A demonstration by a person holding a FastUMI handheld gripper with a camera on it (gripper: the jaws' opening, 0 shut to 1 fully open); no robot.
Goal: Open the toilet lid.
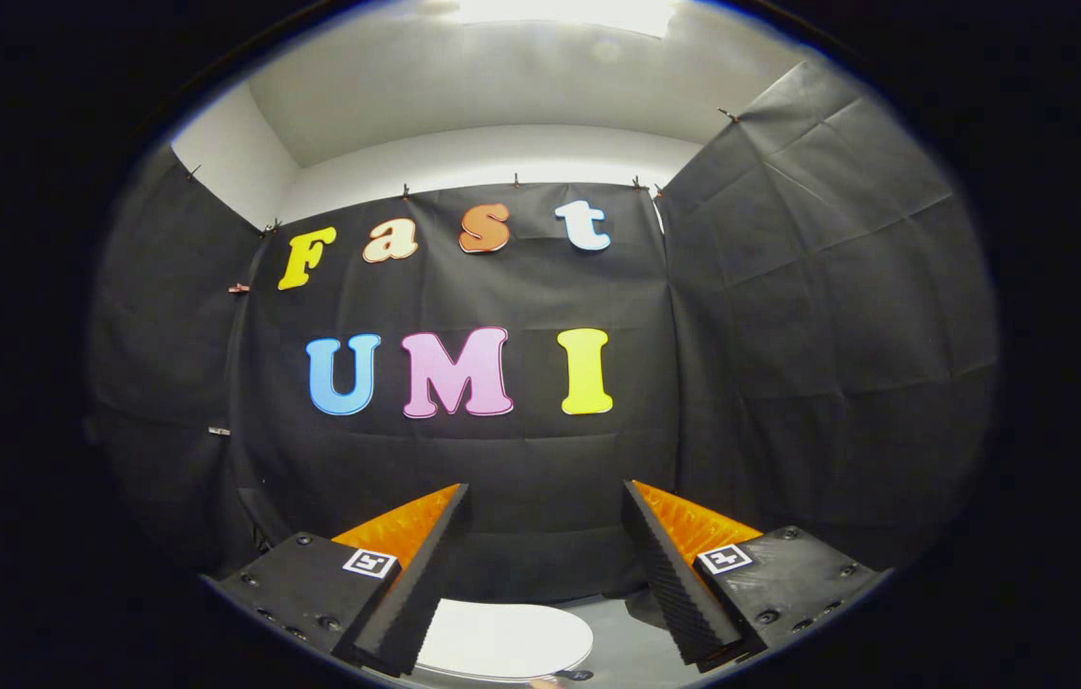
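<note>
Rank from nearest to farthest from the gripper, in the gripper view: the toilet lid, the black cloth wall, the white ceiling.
The open gripper holds nothing.
1. Toilet lid: white, lying flat, low between the fingers.
2. Black cloth wall: straight ahead, beyond the lid.
3. White ceiling: high above the cloth.

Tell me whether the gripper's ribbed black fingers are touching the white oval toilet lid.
Apart. In the gripper view the gripper is open, held level, its ribbed black fingers spread wide with only black cloth between the tips; the white oval toilet lid lies closed, well below them.
</note>
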